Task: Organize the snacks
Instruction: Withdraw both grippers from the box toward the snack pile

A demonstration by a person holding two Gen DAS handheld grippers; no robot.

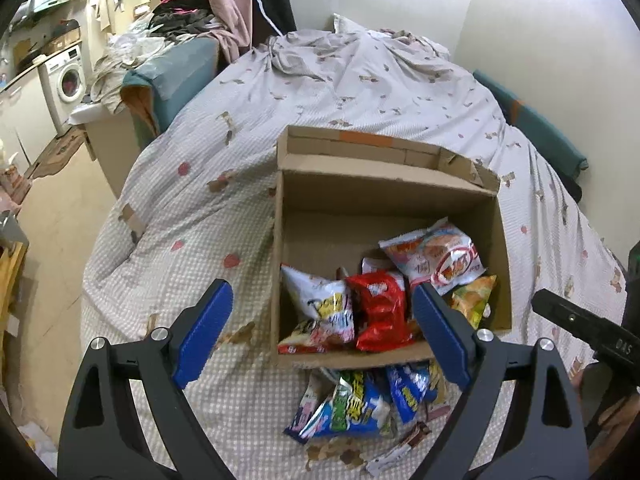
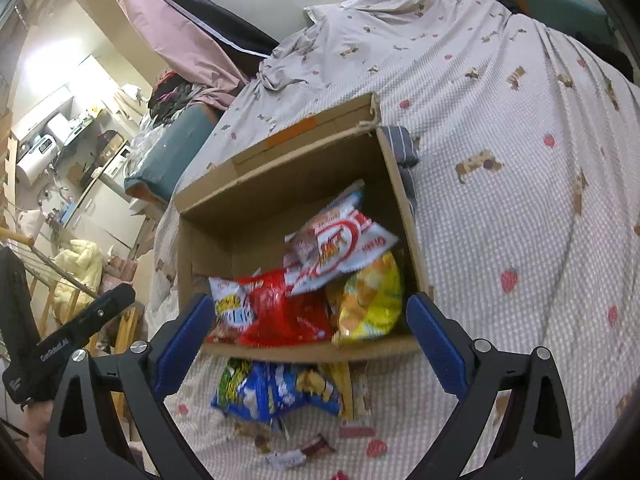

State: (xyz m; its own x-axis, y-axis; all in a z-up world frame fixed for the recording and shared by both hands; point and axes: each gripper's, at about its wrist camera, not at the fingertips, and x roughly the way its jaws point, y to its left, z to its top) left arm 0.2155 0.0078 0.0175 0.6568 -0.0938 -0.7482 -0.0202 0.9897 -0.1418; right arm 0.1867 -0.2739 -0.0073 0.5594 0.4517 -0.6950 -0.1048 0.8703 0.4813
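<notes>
Both claws hang above the bed with nothing in them. The left gripper [image 1: 322, 334] stands wide, its blue pads framing the near edge of the cardboard box [image 1: 384, 196]; the right gripper [image 2: 308, 342] is spread just as wide, with only air between its pads.

Several snacks already lie in the box: a white-and-red bag [image 2: 340, 246] on top toward the far right, a red packet [image 1: 378, 308] in the middle, a yellow chip bag [image 2: 370, 298] against the right wall, and a white-and-yellow bag [image 1: 326, 300] on the left. Still outside, on the checked bedsheet [image 1: 192, 216] just in front of the near box wall, sits a loose heap: a blue bag [image 2: 276, 394], smaller blue and green packets beside it, and a few small wrapped bars [image 2: 316, 446] closer to the cameras. So the job looks roughly half done.

The risks lie mostly in that heap. Its packets overlap, so a wide pinch could catch two at once, or snag the sheet beneath them. Glossy foil may slide from the pads on the way up. The soft mattress gives, and a bump against the near wall could tip or shove the box. The thin bars offer little to grip.
</notes>
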